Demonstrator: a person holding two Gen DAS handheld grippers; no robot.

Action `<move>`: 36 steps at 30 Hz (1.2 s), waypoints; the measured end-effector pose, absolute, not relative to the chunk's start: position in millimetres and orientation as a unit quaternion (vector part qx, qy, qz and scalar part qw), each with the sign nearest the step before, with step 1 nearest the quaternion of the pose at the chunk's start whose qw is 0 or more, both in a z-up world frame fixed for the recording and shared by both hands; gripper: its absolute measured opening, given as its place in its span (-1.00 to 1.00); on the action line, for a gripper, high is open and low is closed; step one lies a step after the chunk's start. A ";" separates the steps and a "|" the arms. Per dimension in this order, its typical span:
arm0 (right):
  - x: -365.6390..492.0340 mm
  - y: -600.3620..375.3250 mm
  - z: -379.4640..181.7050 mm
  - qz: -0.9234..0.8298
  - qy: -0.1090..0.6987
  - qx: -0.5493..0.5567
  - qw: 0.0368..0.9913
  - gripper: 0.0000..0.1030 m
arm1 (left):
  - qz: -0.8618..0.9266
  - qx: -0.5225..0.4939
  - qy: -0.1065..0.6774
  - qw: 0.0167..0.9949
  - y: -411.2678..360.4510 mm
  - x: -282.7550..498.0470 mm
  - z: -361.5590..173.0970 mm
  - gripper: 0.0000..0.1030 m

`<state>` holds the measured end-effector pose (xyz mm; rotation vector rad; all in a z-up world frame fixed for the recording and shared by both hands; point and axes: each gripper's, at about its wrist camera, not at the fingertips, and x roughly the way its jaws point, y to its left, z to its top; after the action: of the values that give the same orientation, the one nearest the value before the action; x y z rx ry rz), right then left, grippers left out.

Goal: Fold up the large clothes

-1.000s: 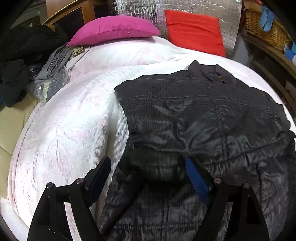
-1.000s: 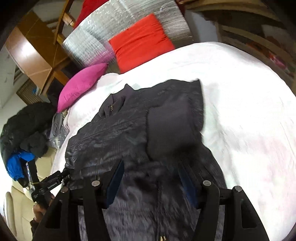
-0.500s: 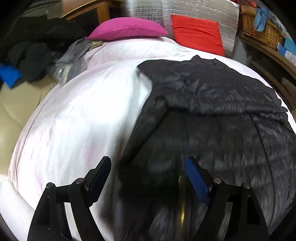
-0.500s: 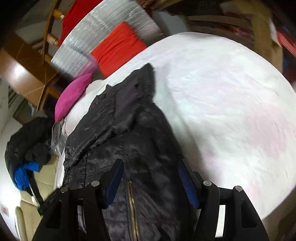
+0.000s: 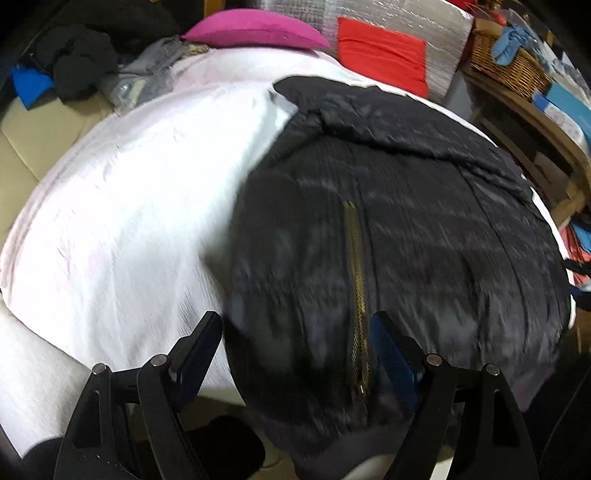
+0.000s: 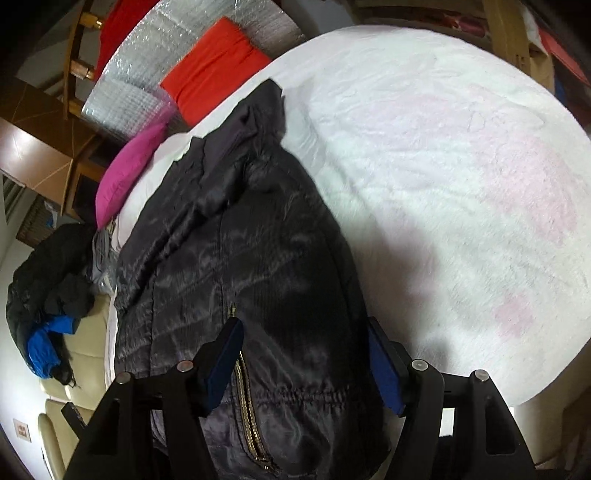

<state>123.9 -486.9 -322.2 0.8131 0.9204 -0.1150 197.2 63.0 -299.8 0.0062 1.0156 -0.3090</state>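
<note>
A black quilted jacket lies front up on the white and pink bedspread, collar far, hem hanging over the near bed edge. A gold zipper runs down its middle. My left gripper hovers open over the hem, just left of the zipper. In the right wrist view the jacket looks narrow, with its sleeve folded in. There my right gripper is over the hem beside the zipper. Its jaws are opening, with the cloth under the gap and neither pad pressing on it.
A pink pillow and a red cushion lean on a silver foil panel at the head. Dark clothes with something blue are piled on a beige sofa at the left. A wicker basket sits on wooden shelves at the right.
Both grippers have drawn back from the jacket's upper part and down to its hem at the near bed edge. The zipper has come into view. The right jaws stand wider.
</note>
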 end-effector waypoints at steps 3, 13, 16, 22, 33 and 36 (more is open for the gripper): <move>119.2 -479.8 -323.8 -0.044 0.440 0.372 0.816 0.37 | -0.155 0.001 0.495 0.855 64.8 191.9 -303.4 0.61; 98.3 -449.6 -335.7 0.039 0.479 0.367 0.797 0.38 | -0.190 -0.078 0.524 0.827 84.6 175.9 -313.5 0.61; 84.5 -449.8 -338.3 0.027 0.483 0.371 0.793 0.38 | -0.198 -0.107 0.540 0.811 91.1 169.2 -320.1 0.61; 64.9 -447.9 -353.6 0.013 0.509 0.358 0.783 0.38 | -0.197 -0.113 0.554 0.801 92.6 157.9 -327.2 0.61; 75.1 -411.2 -380.0 -0.004 0.574 0.288 0.767 0.46 | -0.161 -0.046 0.569 0.805 70.8 153.2 -338.9 0.61; 74.6 -406.5 -385.3 -0.011 0.575 0.291 0.765 0.47 | -0.149 -0.039 0.568 0.809 68.3 152.4 -339.6 0.61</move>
<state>74.6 -406.5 -385.3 0.6319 1.2499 -0.0237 152.4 68.3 -339.6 -0.0826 1.2142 -0.3193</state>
